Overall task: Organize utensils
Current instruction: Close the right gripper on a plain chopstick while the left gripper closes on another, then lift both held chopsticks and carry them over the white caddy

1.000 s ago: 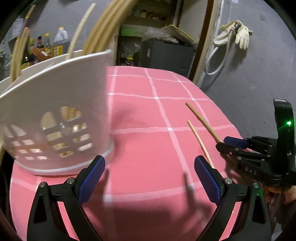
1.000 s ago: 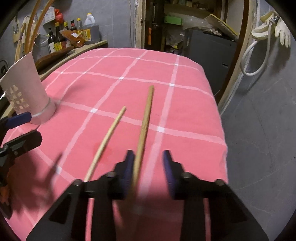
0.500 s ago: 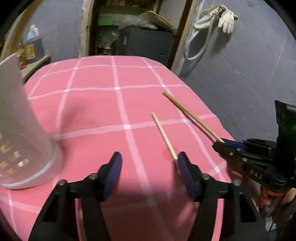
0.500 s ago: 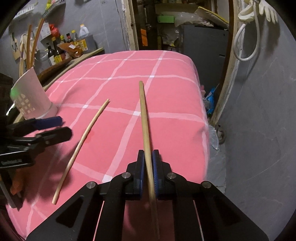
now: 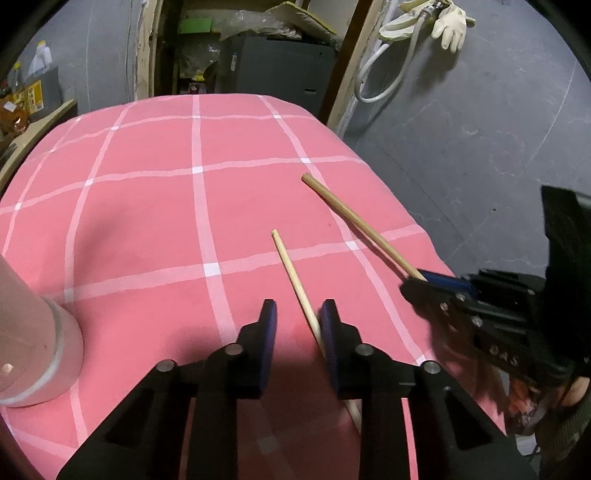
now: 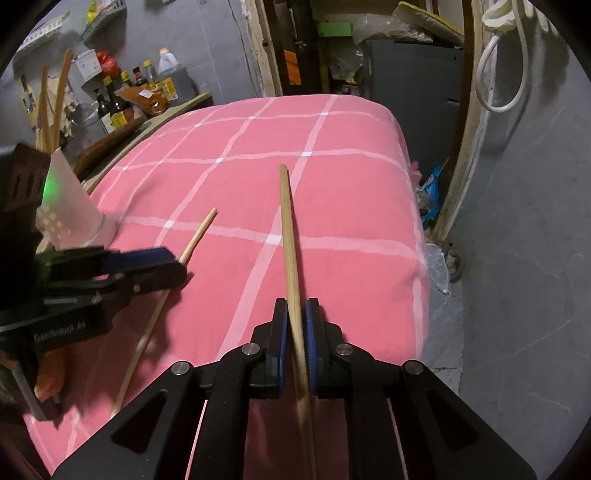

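My right gripper is shut on a thick wooden chopstick and holds it just above the pink checked cloth; it also shows in the left wrist view. My left gripper is partly open around a thinner chopstick that lies on the cloth and touches the right pad; a gap remains on the left. That thin chopstick also shows in the right wrist view. The white perforated utensil holder stands at the left, with several chopsticks in it.
The table's pink cloth drops off at the right and far edges to a grey floor. A shelf with bottles stands at the back left. A hose and gloves hang on the wall behind.
My left gripper swung right from the holder to the thin chopstick and narrowed around it. My right gripper closed on the thick chopstick and lifted it slightly.
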`<state>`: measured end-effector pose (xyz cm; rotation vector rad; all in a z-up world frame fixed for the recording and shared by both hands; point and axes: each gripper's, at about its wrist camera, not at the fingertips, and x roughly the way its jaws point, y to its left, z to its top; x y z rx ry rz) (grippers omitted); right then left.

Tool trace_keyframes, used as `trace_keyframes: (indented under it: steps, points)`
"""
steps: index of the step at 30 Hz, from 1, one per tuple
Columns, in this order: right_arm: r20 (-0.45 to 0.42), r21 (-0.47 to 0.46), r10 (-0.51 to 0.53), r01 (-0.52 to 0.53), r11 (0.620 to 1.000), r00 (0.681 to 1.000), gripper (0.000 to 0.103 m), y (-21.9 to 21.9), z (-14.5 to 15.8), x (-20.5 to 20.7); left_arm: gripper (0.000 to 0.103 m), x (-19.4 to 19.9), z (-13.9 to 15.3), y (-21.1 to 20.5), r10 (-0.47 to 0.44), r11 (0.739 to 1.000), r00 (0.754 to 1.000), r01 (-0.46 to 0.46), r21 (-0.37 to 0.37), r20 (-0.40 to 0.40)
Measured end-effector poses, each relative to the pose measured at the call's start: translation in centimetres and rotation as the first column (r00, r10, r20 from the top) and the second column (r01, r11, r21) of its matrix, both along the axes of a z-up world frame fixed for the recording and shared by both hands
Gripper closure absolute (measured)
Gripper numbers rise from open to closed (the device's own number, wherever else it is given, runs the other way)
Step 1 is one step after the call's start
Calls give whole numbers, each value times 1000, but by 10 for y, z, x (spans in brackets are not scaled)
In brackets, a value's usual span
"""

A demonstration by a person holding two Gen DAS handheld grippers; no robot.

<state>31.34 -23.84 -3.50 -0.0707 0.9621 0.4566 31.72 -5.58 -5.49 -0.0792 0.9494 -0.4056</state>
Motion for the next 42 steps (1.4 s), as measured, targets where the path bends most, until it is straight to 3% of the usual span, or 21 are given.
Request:
trace_keyframes:
  steps: [4, 7, 8, 10, 19, 26, 31, 37, 42]
  points:
    - [-38, -11, 22, -23, 1000, 999, 83, 8, 1, 16, 85, 2, -1, -6, -20, 1000, 1000, 20, 1, -20]
    - [-65, -41, 34, -36, 998, 997, 83, 15, 1, 29, 87, 4, -1, -6, -24, 1000, 999, 24, -5, -33]
    - [-75, -41, 32, -35, 999, 997, 84, 16, 1, 31, 94, 4, -1, -6, -20, 1000, 999, 20, -3, -36]
    - [-85, -52, 21, -26, 998, 996, 96, 16, 1, 34, 95, 7, -3, -4, -12, 1000, 999, 11, -19, -51]
    - [-79, 133, -65, 75, 988, 995, 98, 0, 3, 17, 100, -5, 4, 10, 23, 997, 997, -28, -67, -68]
    - [91, 282, -102, 73, 957, 991, 98, 2, 29, -20, 100, -35, 30, 23, 77, 994, 995, -71, -78, 71]
    - [243, 366, -119, 23, 930, 963, 98, 13, 52, -45, 100, -53, 52, 30, 110, 991, 980, -94, -99, 169]
    - [345, 466, -150, -30, 884, 927, 98, 26, 69, -57, 100, -71, 74, 45, 154, 982, 951, -117, -146, 268]
    - [399, 522, -174, -67, 850, 900, 98, 40, 83, -59, 100, -87, 95, 68, 199, 969, 912, -128, -212, 359]
